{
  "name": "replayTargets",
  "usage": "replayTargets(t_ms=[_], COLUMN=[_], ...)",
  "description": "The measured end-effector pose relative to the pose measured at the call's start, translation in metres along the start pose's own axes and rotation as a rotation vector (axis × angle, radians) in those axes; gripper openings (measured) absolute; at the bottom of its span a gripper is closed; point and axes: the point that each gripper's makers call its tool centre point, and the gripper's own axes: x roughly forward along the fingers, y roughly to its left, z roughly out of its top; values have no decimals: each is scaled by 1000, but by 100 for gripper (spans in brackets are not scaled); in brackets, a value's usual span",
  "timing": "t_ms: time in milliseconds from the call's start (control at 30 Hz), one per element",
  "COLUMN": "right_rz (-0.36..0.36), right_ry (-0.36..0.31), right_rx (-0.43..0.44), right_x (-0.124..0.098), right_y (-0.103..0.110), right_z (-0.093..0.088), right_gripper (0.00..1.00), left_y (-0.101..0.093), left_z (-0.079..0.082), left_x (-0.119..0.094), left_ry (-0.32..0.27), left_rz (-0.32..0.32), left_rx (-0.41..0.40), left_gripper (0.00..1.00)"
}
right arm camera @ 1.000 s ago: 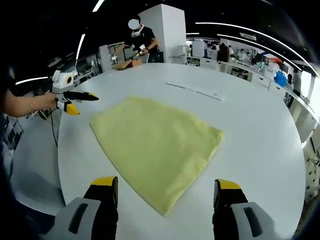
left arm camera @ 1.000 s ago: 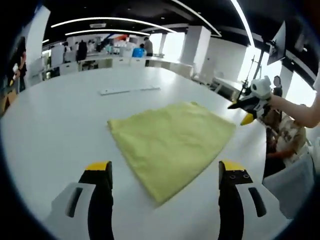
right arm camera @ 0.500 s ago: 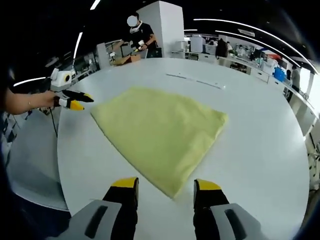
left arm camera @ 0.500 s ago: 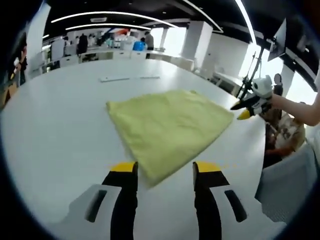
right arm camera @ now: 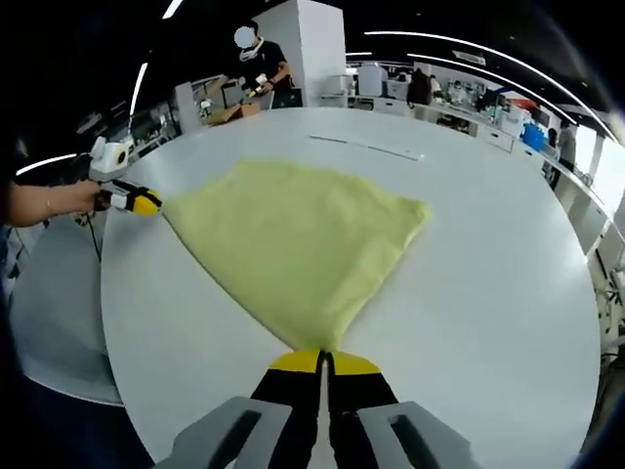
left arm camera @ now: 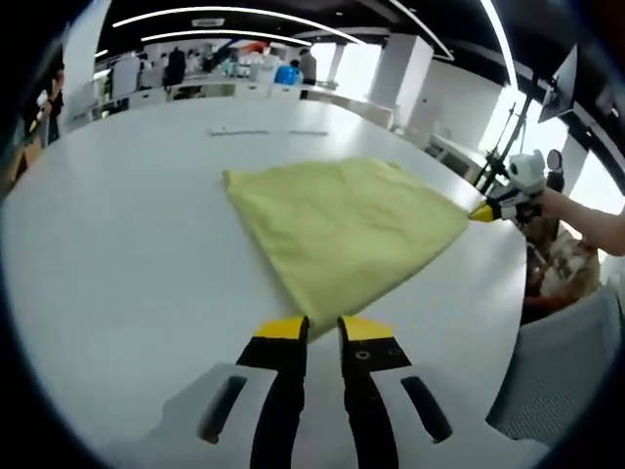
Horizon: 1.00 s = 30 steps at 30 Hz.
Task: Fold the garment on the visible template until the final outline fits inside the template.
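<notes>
A yellow garment [left arm camera: 347,220] lies flat on a white table [left arm camera: 117,254]. The left gripper [left arm camera: 322,330] pinches its near corner, jaws almost together; the right gripper [right arm camera: 324,363] is clamped tight on the opposite corner, cloth stretched between them.

I can read no text, label, brand or number in either view. Nothing legible stands on anything here.
</notes>
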Motion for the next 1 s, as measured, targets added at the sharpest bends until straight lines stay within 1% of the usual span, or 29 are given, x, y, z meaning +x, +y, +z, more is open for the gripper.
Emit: replayTargets(t_ms=[133,267,533,600,733,1000], right_rz=[1,3,1,0,-2,5], right_ry=[-4,-4,6,9,13,27], right_rx=[-3,-11,-64,-58,-64,-66], right_x=[0,-1,-3,-4,-6,-11], right_y=[1,1,2,1,1,6], right_z=[0,0,-2,-2,-4,-12], right_gripper=[0,0,0,0,0,0], left_y=[2,4,3,2,-3,-8], left_z=[0,-1,-4,-4,-6,-13], left_x=[0,1,1,-1,-2,-5], left_ry=[-4,8,20,18,27,34], left_rz=[1,14,18,26,14,15], left_rx=[-6,10,23,38,58,54], left_gripper=[5,0,0,0,0,0])
